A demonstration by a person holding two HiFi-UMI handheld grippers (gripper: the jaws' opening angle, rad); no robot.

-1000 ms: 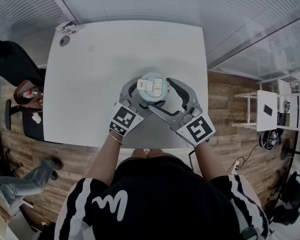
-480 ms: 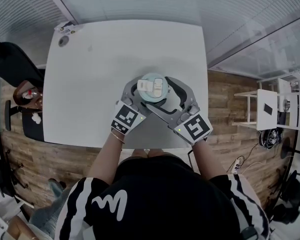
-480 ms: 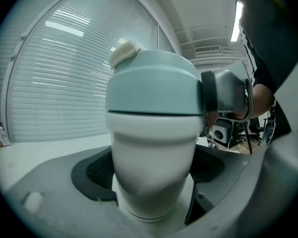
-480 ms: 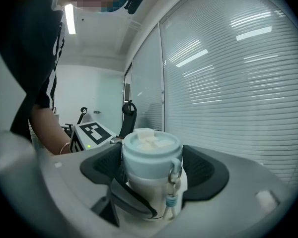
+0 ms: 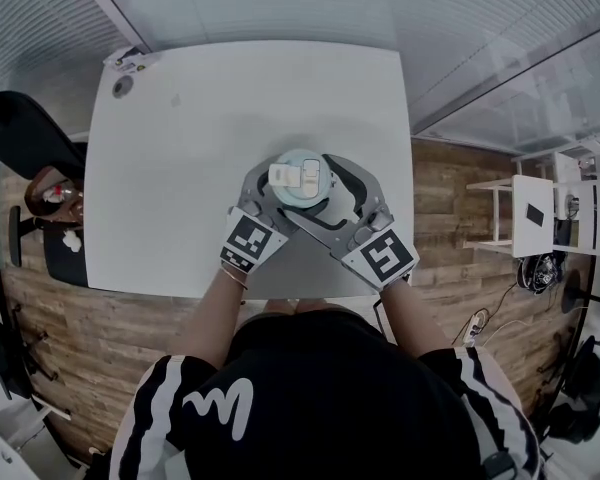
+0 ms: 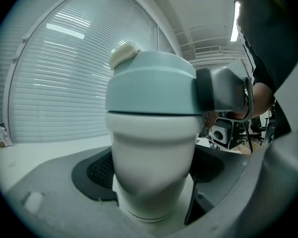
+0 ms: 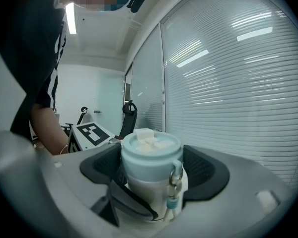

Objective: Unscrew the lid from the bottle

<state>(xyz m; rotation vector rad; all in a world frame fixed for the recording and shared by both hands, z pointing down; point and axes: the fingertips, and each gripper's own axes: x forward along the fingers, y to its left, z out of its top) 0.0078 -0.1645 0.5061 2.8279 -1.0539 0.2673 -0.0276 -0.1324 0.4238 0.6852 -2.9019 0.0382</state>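
**Two hand-held grippers clasp a stout bottle on a white tabletop**

Seen from above, a person [image 5: 320,398] in a black top with white stripes stands at the near edge of a white tabletop [image 5: 170,158]. A short, stout bottle [image 6: 154,172] stands upright close to that edge, straight in front of the person. Its body is cream-white. Its lid [image 5: 302,193] is pale blue-green, carries a white flip tab [image 5: 290,174], and sits on the bottle.

The left gripper [image 6: 153,170] comes in low from the person's left. Its jaws have just been closing a little, with the bottle's body between them. Its dark ribbed pads [image 6: 97,170] lie against the lower sides of the body, set wide because the bottle is broad.

The right gripper [image 7: 150,165] comes in from the right and sits higher, crossing over the left one. Its dark pads flank the lid on both sides and appear to press on it. Contact is harder to judge on the side where a small metal ring [image 7: 174,175] with a blue bead hangs from the lid.

A few small objects [image 5: 125,73] lie at the tabletop's far left corner. Around the tabletop is a wood floor [image 5: 460,198], with a black chair [image 5: 20,128] to the left and a white stool [image 5: 540,218] to the right. Closed blinds [image 7: 238,83] line the wall behind.
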